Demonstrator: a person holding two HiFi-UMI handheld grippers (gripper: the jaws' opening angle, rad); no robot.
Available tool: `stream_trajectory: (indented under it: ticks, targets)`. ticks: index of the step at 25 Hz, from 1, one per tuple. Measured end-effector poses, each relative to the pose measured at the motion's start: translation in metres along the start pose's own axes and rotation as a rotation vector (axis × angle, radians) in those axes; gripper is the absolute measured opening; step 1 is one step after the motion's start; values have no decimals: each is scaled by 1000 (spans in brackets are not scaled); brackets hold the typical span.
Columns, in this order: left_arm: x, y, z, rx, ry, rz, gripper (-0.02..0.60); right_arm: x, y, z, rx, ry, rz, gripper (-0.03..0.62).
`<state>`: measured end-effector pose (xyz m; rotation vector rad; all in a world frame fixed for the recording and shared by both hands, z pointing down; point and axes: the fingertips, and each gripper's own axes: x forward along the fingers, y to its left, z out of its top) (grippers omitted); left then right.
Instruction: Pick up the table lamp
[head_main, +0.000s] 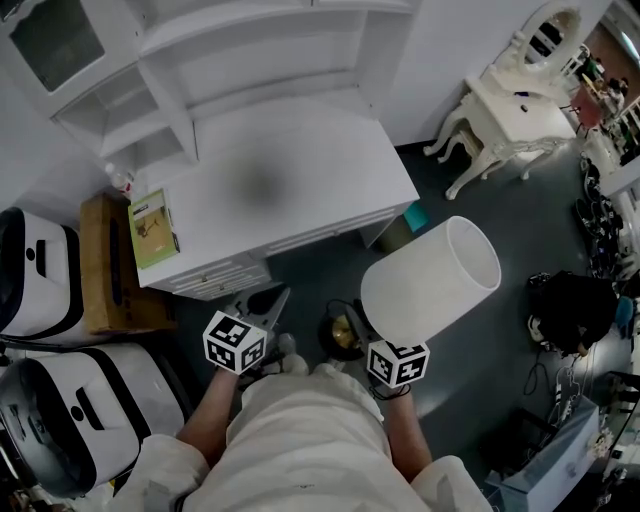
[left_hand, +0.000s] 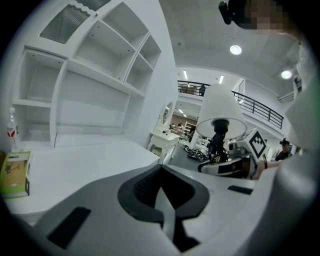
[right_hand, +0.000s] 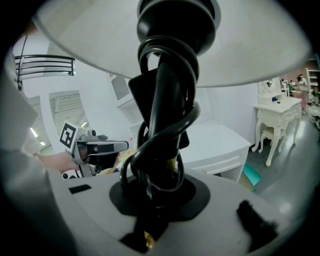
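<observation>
The table lamp is off the floor with its white shade (head_main: 432, 272) tilted to the right and its brass base (head_main: 345, 335) close to my body. My right gripper (right_hand: 156, 200) is shut on the lamp's black stem (right_hand: 167, 107), which has a black cord wound round it. The underside of the shade (right_hand: 250, 50) fills the top of the right gripper view. My left gripper (head_main: 268, 303) hangs to the left of the lamp, shut with nothing between its jaws. From the left gripper (left_hand: 162, 192) I see the lamp (left_hand: 219, 107) at the right, apart from it.
A white desk (head_main: 300, 170) with a shelf unit (head_main: 150, 90) stands ahead; a green box (head_main: 153, 228) and a bottle (head_main: 120, 180) are at its left end. A brown box (head_main: 105, 265) and white-and-black cases (head_main: 40, 270) are at the left, a white vanity table (head_main: 510, 110) at the back right.
</observation>
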<state>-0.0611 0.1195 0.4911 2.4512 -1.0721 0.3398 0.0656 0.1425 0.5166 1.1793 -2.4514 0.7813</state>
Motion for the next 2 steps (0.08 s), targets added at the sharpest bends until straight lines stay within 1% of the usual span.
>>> stream_trajectory:
  ticks: [2]
  targets:
    - [2, -1, 1, 0, -3, 0, 9, -1, -2, 1, 0, -2, -1, 74]
